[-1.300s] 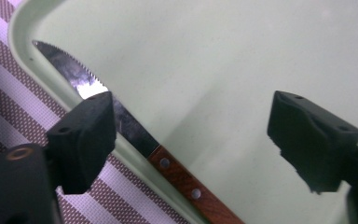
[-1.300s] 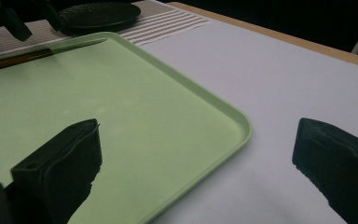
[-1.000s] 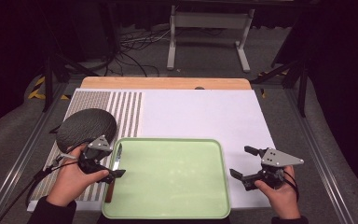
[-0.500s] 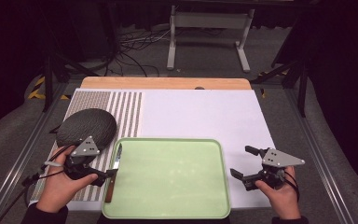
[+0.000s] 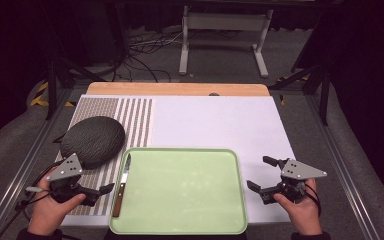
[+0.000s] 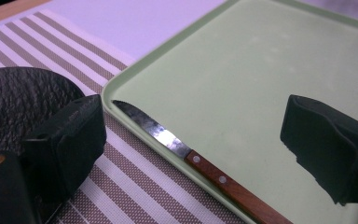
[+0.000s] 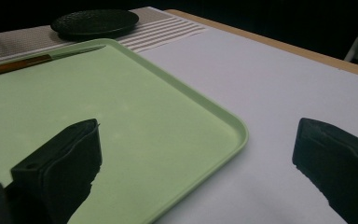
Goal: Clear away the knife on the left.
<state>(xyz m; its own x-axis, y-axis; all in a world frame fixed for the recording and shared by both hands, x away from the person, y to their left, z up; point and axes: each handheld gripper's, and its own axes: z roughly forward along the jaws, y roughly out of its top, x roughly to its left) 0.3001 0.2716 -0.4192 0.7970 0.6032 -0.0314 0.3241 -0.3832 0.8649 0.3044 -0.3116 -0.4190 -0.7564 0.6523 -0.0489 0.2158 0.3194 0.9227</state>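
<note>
Knife w/ brown wooden handle and short steel blade (image 5: 120,191) lies along the left rim of the pale green plastic tray (image 5: 180,225), blade tip toward the far end of the tray, handle toward the person. In the left gripper view the knife (image 6: 200,165) sits on the rim's inner slope, blade partly over the edge; can't tell if the tip touches the striped brown-and-white mat (image 6: 135,186) beside it.

Key relation: long axis runs near-to-far along that tray edge, and the left gripper (image 5: 102,190) is just left of the handle, jaws pointing across at it, roughly square to the axis. Jaws stand apart, nothing between them; in its own view the knife lies in the gap between the two black jaws. So a straight advance toward the tray should straddle the handle, probably w/o much wrist turn.

Right gripper (image 5: 260,176) is off the tray's right rim, well apart from the knife, jaws also apart and empty. Left hand is clearly the nearer one.

Dark textured round plate (image 5: 93,140) sits on the mat beyond the tray's far-left corner, near the blade tip but apart from it.
</note>
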